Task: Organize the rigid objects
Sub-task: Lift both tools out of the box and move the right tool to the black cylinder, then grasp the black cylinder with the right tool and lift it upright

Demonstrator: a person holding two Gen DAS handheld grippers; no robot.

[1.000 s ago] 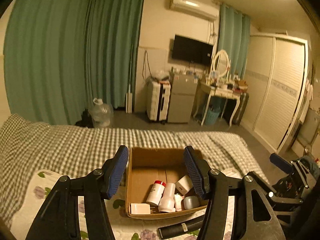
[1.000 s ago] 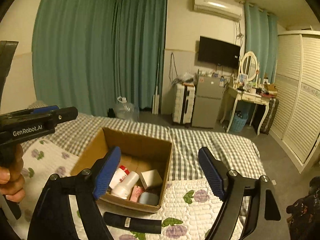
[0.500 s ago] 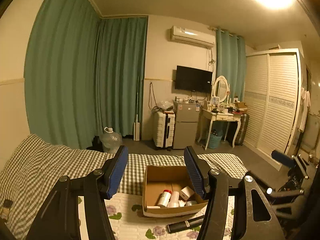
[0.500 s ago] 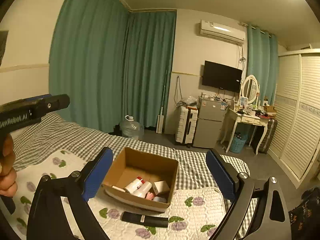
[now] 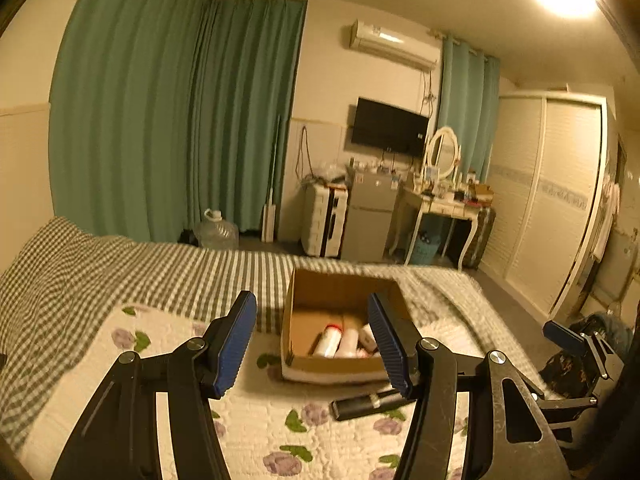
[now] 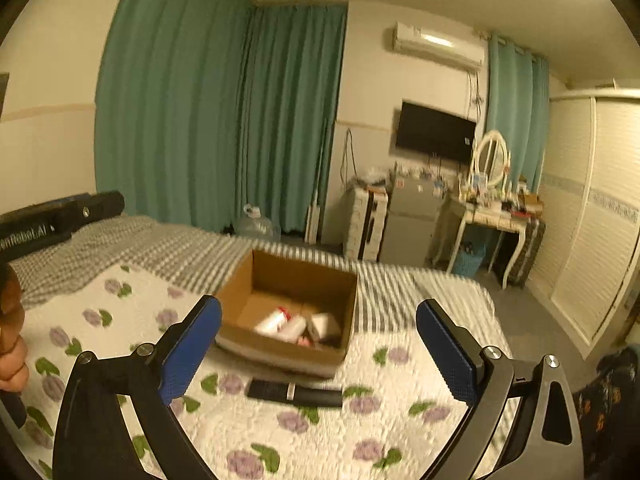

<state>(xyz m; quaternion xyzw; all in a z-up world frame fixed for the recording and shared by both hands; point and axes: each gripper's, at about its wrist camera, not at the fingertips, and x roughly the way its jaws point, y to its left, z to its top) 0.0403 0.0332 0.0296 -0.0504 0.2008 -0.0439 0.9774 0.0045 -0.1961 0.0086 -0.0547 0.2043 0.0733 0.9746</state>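
A bed [image 6: 168, 252] fills the lower part of both views, covered by a grey checked sheet and, nearer the cameras, a white quilt [image 6: 320, 432] printed with purple flowers. Behind it, green curtains [image 6: 208, 120] are seen on the far wall, with a wardrobe [image 6: 600, 208] at the right and a dark screen [image 6: 436, 131] above a cluttered dressing table. An open cardboard box [image 6: 240, 284] is set on the bed where sheet and quilt meet; the same box [image 5: 340, 368] is seen from the left wrist between the two blue pads. Inside the box, several small things are lying together: white bottles [image 6: 276, 322], one with a red cap, a small white carton and something pink, all blurred. A black remote [image 6: 294, 393] is lying flat on the quilt just in front of the box, apart from it; in the left wrist view the remote [image 5: 366, 402] is partly hidden behind the right-hand finger. The left claw [image 5: 312, 344] is held above the quilt with its jaws moderately apart and nothing between them. The right claw [image 6: 318, 354] is also held in the air, short of the remote and box; its jaws are opening, already wide, with nothing gripped. At the left edge of the right wrist view, the black body of the left tool is seen with a hand [image 6: 12, 336] wrapped round its handle.
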